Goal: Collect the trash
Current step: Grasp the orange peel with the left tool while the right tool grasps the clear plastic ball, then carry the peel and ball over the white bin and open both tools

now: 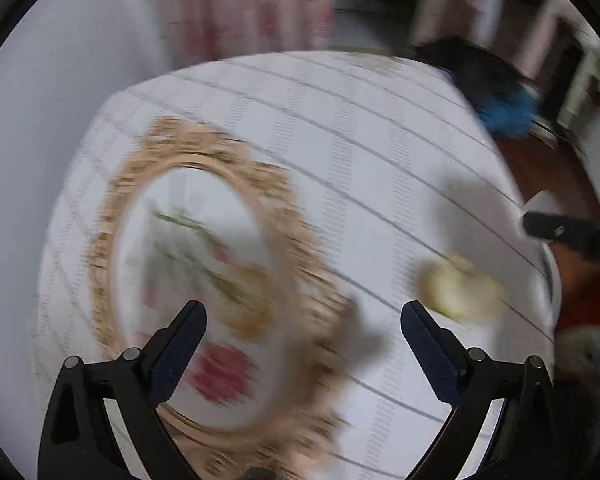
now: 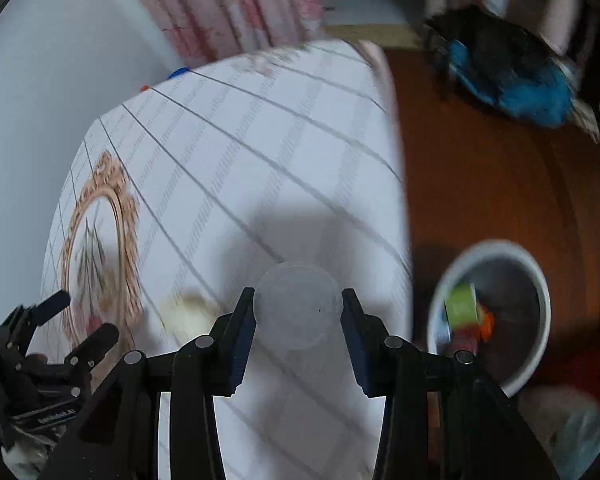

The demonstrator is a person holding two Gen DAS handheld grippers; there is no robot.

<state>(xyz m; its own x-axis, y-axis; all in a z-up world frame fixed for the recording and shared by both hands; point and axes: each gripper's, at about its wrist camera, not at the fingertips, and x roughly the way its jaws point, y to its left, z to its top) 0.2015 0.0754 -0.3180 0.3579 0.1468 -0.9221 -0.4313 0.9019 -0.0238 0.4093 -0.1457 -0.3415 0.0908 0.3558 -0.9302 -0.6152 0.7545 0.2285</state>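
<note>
My right gripper (image 2: 298, 312) is shut on a clear plastic cup (image 2: 296, 304), held above the table's right part. A white trash bin (image 2: 540, 288) with colourful scraps inside stands on the floor to the right. A yellowish crumpled lump (image 1: 460, 292) lies on the checked tablecloth (image 1: 340, 140), just right of my left gripper (image 1: 303, 316), which is open and hovers over the cloth's printed oval frame (image 1: 204, 264). In the right wrist view that lump (image 2: 186, 312) lies between the two grippers, and the left gripper (image 2: 84, 320) shows at the lower left. The right gripper's fingertips (image 1: 548, 226) show at the right edge of the left wrist view.
The tablecloth (image 2: 240, 160) covers the table; its right edge drops to a brown wooden floor (image 2: 480, 180). A black and blue bundle (image 2: 512, 80) lies on the floor at the back. Pink floral curtains (image 2: 236, 4) hang behind the table. Both views are motion-blurred.
</note>
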